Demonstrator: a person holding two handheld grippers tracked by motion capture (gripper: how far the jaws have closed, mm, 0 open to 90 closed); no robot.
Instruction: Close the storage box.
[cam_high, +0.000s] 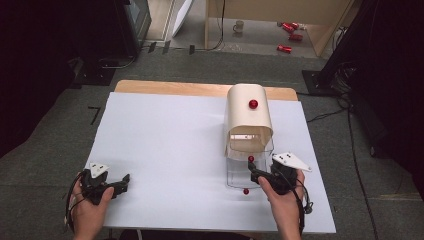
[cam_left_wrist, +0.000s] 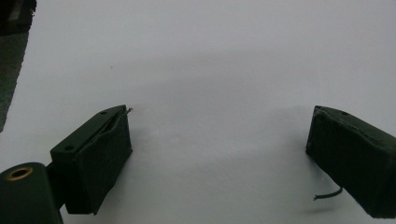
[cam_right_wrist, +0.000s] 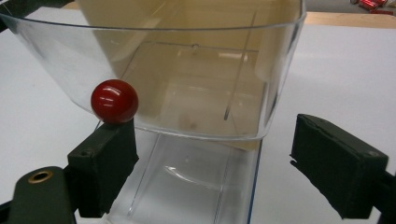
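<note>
A: Currently, item: clear drawer (cam_right_wrist: 196, 116) with red knob (cam_right_wrist: 114, 101), pulled out of cream box (cam_high: 247, 117) on tabletop (cam_high: 165, 150).
B: Right tool (cam_right_wrist: 212, 168) gapes wide at the knob, ungripped; left tool (cam_left_wrist: 219, 158) wide, idle. Grasp pending.

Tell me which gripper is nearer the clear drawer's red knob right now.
Right. The right gripper sits open at the front of the clear drawer, one jaw just under its red knob. The left gripper rests open at the table's near left, far from it.

No readable text, labels or nos. on anything here.
</note>
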